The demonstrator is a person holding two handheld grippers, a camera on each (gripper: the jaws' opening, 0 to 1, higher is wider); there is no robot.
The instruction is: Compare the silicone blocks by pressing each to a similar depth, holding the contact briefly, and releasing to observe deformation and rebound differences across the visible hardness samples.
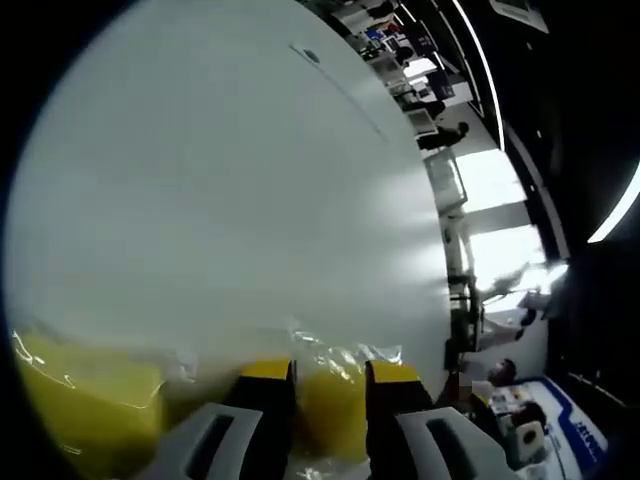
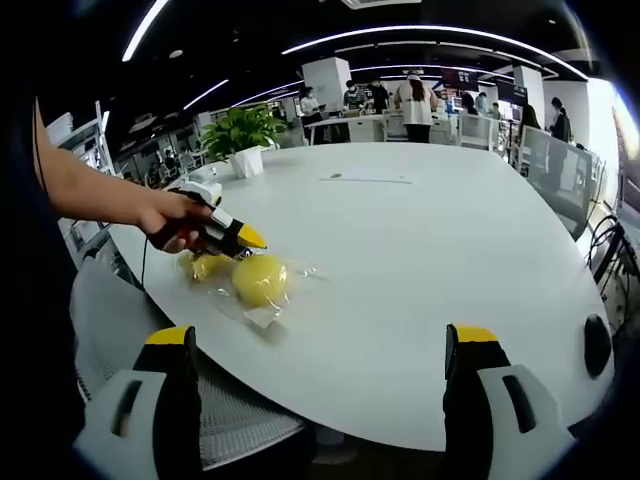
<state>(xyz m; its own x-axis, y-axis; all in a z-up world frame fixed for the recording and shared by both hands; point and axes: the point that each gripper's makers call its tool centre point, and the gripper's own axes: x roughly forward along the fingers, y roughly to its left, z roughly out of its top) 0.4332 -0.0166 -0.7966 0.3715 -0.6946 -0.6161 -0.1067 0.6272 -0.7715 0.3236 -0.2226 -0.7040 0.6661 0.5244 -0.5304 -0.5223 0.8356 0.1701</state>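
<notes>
Broad white table (image 2: 420, 250) in open-plan office

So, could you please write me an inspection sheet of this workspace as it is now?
Surface: large white table, mostly bare.
Job's things: two yellow silicone blocks in clear plastic bags; one lies near the table's edge, the smaller one beside it.
Clutter: a potted plant at the far edge; a dark round object at the near edge.
Grippers: left hand-held gripper has its jaws on either side of a bagged block; right hand-held gripper is open, holding nothing.
Cables: nothing seen on the table.
Surroundings: open office, people standing at desks behind, a mesh chair below the table edge.
</notes>
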